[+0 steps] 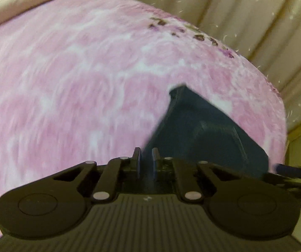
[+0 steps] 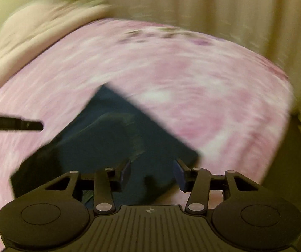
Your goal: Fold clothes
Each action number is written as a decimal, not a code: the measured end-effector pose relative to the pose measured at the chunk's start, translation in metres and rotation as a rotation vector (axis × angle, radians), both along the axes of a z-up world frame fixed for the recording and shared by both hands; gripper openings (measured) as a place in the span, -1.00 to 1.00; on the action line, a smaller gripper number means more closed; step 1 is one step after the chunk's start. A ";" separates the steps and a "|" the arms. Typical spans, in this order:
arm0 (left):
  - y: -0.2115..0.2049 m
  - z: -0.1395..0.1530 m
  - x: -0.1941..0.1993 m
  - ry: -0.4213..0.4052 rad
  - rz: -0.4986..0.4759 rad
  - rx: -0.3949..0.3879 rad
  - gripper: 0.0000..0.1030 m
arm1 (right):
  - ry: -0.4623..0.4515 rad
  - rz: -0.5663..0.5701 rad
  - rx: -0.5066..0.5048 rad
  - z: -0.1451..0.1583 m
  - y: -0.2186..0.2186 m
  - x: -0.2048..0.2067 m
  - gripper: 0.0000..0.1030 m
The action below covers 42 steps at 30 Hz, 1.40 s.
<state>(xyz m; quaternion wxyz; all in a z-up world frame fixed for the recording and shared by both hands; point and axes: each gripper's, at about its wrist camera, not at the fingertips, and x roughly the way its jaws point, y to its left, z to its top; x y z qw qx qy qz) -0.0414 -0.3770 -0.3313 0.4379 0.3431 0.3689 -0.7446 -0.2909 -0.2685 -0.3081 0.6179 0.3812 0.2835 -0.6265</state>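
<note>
Dark teal-blue fabric, a folded garment (image 2: 108,138) with straight edges and one sharp corner toward twelve o'clock, lies on a pink-and-white mottled bedspread (image 2: 203,88) in the right wrist view. The right gripper (image 2: 153,171) hangs over the near edge of the cloth with its blue-padded fingers spread apart, nothing pressed between them; the garment lies beneath the gap, apparently not in it, though blur makes this hard to confirm.

From the left wrist view the same garment (image 1: 203,130) sits at about two o'clock from the left gripper (image 1: 146,160). That gripper's pads are drawn almost together. No cloth can be made out in the narrow slit, but a thin edge could hide there.

Cream pleated curtains (image 1: 255,21) hang behind the bed, and a pale cream quilt (image 2: 34,33) bunches at ten o'clock.

Risks from here:
- Soft cloth released on a plush surface may spring open, so the top layer could slide and spoil the fold.
- A pad catching the edge as the right gripper rises would drag the corner askew.
- The left gripper's black tip (image 2: 32,125) points in from nine o'clock near the cloth's edge; a careless sweep could nudge the stack.
- Heavy blur suggests fast hands, which makes a snag likelier.
</note>
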 end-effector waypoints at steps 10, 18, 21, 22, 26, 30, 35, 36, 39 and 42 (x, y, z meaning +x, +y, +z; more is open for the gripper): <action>0.055 -0.006 -0.017 -0.146 0.160 0.131 -0.86 | 0.177 0.315 0.265 -0.035 -0.026 0.047 -0.06; 0.094 0.058 -0.030 -0.240 0.354 0.247 -0.84 | 0.154 0.428 0.348 0.016 -0.023 0.014 0.80; 0.109 0.079 -0.045 -0.243 0.447 0.259 -0.79 | 0.183 0.532 0.352 0.030 -0.028 0.000 0.80; 0.113 0.085 -0.052 -0.240 0.486 0.262 -0.79 | 0.182 0.559 0.350 0.035 -0.031 -0.006 0.80; 0.127 0.112 -0.085 -0.218 0.627 0.259 -0.70 | 0.154 0.678 0.318 0.060 -0.045 -0.035 0.80; 0.136 0.136 -0.113 -0.217 0.706 0.239 -0.67 | 0.111 0.795 0.291 0.086 -0.057 -0.054 0.80; 0.151 0.164 -0.128 -0.229 0.816 0.186 -0.56 | 0.086 0.897 0.228 0.111 -0.061 -0.063 0.80; 0.154 0.168 -0.129 -0.228 0.833 0.177 -0.56 | 0.083 0.911 0.220 0.114 -0.060 -0.063 0.80; 0.162 0.177 -0.134 -0.227 0.868 0.166 -0.55 | 0.068 0.941 0.207 0.118 -0.058 -0.065 0.80; 0.168 0.181 -0.139 -0.227 0.889 0.167 -0.51 | 0.054 0.954 0.202 0.119 -0.056 -0.068 0.80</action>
